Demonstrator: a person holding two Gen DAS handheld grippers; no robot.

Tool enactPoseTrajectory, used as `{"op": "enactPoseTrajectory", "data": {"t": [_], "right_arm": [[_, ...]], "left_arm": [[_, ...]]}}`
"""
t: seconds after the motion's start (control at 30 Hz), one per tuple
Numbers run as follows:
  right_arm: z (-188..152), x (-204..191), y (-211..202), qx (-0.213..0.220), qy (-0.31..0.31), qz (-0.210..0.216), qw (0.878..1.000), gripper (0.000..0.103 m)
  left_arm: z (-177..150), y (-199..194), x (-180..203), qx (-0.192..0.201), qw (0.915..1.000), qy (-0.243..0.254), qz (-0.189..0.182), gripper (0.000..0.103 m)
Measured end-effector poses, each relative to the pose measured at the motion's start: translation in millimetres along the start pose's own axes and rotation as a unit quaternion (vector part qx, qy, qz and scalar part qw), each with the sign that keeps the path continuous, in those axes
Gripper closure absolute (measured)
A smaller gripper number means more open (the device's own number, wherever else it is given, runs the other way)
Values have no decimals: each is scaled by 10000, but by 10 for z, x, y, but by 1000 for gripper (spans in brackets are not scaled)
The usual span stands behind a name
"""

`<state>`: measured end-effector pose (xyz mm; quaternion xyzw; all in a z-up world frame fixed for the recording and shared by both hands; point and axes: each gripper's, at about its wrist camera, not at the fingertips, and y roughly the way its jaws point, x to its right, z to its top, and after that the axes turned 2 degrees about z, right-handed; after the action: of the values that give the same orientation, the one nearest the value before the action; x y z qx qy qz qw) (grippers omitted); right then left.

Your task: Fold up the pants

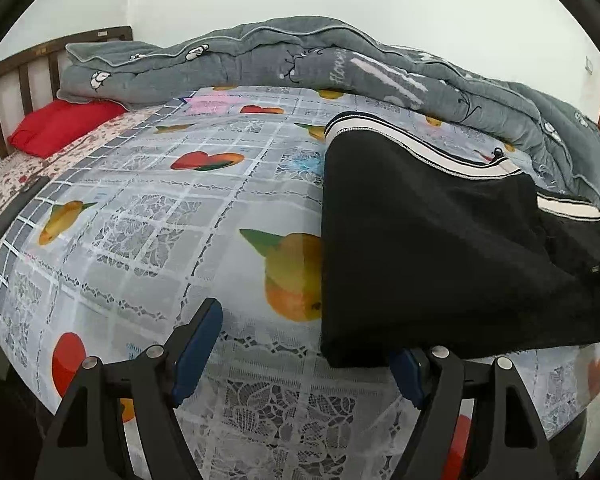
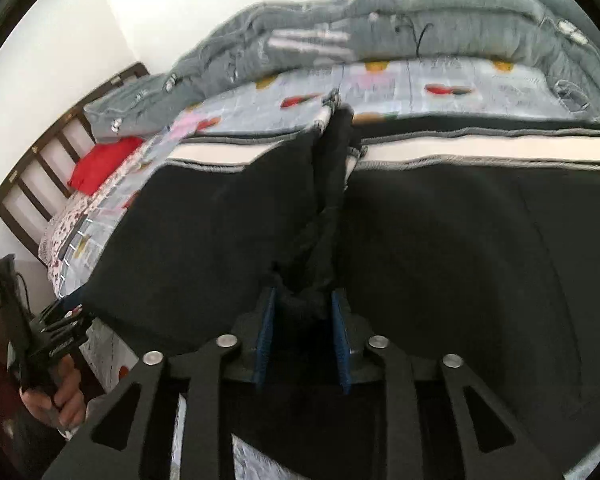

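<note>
Black pants with a white side stripe lie folded on the right of the bed. My left gripper stands open at their near left corner. Its left pad is over bare sheet, and the right pad is half hidden under the cloth's edge. In the right wrist view the pants fill the middle. My right gripper is shut on a bunched ridge of black cloth that runs up to the striped edge.
The bed has a fruit-print sheet. A grey quilt is heaped along the far side, with a red pillow by the wooden headboard. A dark flat object lies at the left edge. A hand holds the left gripper.
</note>
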<state>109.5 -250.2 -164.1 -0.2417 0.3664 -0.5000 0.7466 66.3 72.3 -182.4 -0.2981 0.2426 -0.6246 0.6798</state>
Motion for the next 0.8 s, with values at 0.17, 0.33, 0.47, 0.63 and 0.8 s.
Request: {"op": "enactPoseTrajectory", "data": {"t": [0.17,0.33,0.47,0.63,0.8], "right_arm": [[48,-245,-263,333,-604,-226,9974,63],[-46,-447,-45,100,-1012,-398,9940,70],[-65,-533,42,222,-1288,-728,9887,86],[-21,-463,-438,846,-956,-151,9917,90],[-245,-223,-231,293,-520,9,9982,88]], "left_arm": [[-28,14,-87,-34,9997,-143,-169,27],[-44,-12,-84,-36,9997,-168,-184,28],[-55,-39,-100,-41,9997,-111,-193,28],[-75,-81,-137,34,9999,-106,-99,28],[-79,-39,-157,24,9996,-232,-178,28]]}}
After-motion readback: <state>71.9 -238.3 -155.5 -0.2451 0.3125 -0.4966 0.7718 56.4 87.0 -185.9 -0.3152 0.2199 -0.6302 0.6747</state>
